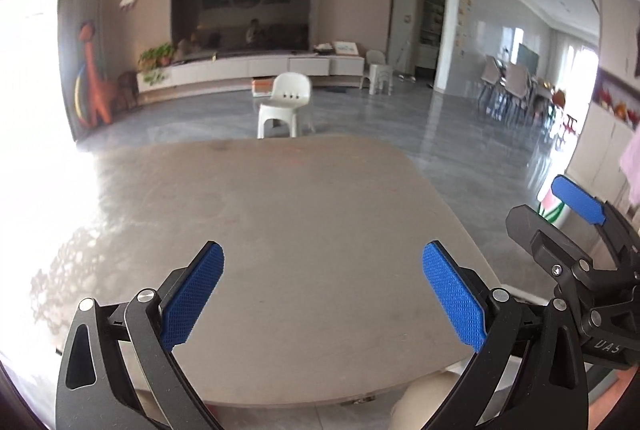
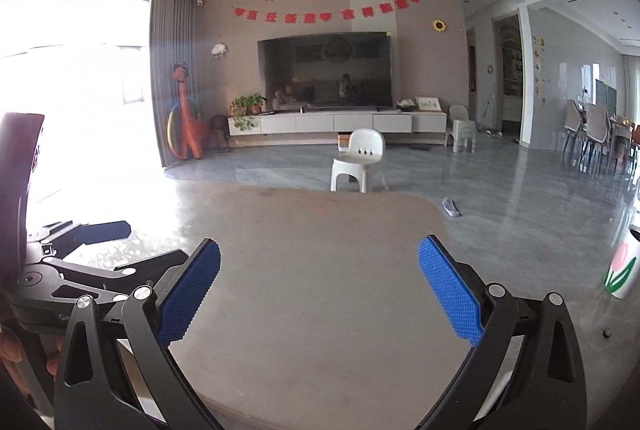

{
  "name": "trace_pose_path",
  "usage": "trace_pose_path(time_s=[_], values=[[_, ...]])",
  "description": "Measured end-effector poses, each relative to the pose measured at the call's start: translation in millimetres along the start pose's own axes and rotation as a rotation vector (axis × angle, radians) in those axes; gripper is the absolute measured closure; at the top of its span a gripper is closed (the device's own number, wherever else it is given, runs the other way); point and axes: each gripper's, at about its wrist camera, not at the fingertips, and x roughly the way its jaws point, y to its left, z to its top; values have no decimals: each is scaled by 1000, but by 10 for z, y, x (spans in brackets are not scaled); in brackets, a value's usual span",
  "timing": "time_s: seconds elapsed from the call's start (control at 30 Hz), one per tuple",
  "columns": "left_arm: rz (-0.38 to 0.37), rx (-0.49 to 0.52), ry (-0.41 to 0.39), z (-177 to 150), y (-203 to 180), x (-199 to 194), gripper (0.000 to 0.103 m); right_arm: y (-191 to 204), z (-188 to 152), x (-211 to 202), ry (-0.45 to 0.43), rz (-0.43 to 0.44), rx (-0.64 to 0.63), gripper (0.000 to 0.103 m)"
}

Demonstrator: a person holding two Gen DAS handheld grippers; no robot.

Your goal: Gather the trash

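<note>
Trash is not to be made out on the bench [image 1: 280,230] in either wrist view; its brown top is seen bare between the fingers, with only faint stains near the far edge. The left hand-held gripper [image 1: 322,294] is held low over the near part of the bench, its jaws spread wide and nothing caught between the blue pads [image 1: 192,298]. The right hand-held gripper [image 2: 318,294] is held likewise, released, with its blue pads well apart and nothing between them. In the left wrist view the right hand-held gripper is seen at the right edge, beside the bench corner; in the right wrist view the left one is seen at the left edge, against strong window glare.

Beyond the far edge of the bench a white plastic chair [image 2: 360,158] is set on the grey glossy floor [image 2: 500,190]. A small grey object [image 2: 451,207], too blurred to be identified, is seen lying on the floor just past the bench's far right corner. A white container painted with a pink tulip [image 2: 622,268] is seen at the right of the bench. A large dark television [image 2: 325,72] is mounted on the far wall under red paper banners [image 2: 320,4].
</note>
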Motion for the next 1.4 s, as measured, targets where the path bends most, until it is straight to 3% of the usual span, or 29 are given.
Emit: trace_pose_path(time_s=[0.23,0.43,0.7,1.4], values=[[115,-75,-20,-43,562,-57,5,431,68,202,2,24,-53,4],[142,-108,-14,-53,948,-43,5,661,73,434,25,54,-60,4],[189,-105,-31,-71,1183,-57,5,904,80,631,46,74,-53,4],[202,-142,-20,-105,1431,-50,5,1118,-13,792,80,64,-93,4]])
